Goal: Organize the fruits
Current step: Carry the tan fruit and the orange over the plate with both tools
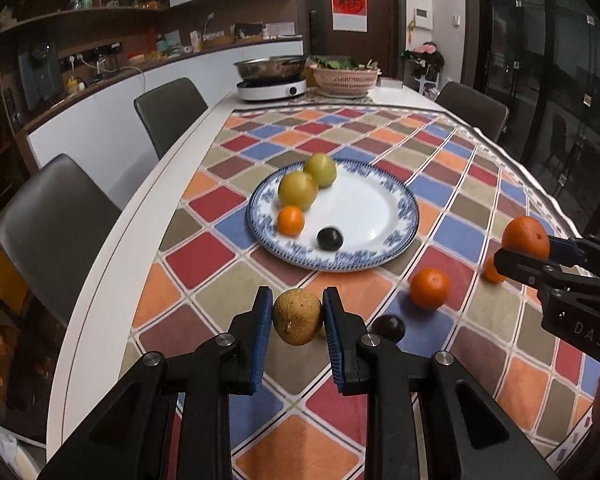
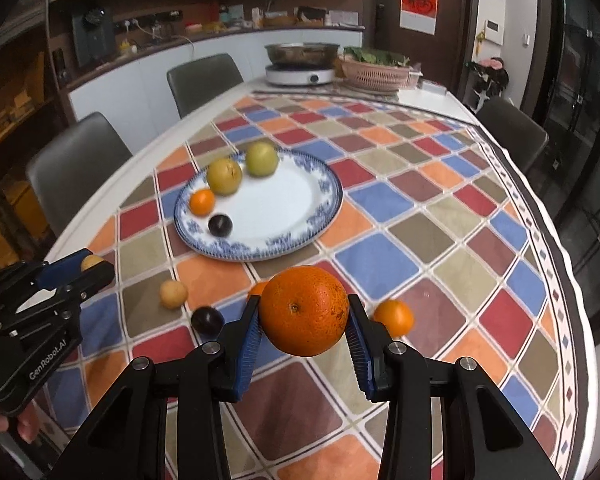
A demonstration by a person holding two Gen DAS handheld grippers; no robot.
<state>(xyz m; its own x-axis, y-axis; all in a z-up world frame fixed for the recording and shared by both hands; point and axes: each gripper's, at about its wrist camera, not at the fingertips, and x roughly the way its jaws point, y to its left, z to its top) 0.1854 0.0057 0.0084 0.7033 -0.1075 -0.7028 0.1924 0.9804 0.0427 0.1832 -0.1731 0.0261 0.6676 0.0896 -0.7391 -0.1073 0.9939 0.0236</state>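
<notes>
A blue-rimmed white plate [image 1: 380, 216] [image 2: 284, 204] holds two yellow-green pears [image 1: 298, 191] [image 2: 225, 176], a small orange [image 1: 290, 221] [image 2: 202, 202] and a dark plum [image 1: 329, 238] [image 2: 220, 225]. My left gripper [image 1: 297, 316] [image 2: 85, 266] is shut on a tan pear [image 1: 297, 317], held above the cloth in front of the plate. My right gripper [image 2: 304, 316] [image 1: 534, 254] is shut on a large orange [image 2: 304, 310] [image 1: 526, 237], right of the plate. Loose on the cloth lie an orange [image 1: 430, 288] [image 2: 394, 317], a plum [image 1: 388, 328] [image 2: 207, 321] and a small tan fruit [image 2: 173, 294].
The table carries a checked cloth [image 1: 440, 168]. At its far end stand an induction cooker with a steel pot [image 1: 272, 76] and a pink basket of greens [image 1: 346, 76]. Grey chairs [image 1: 56, 228] line the left side, one stands at the right [image 1: 474, 110].
</notes>
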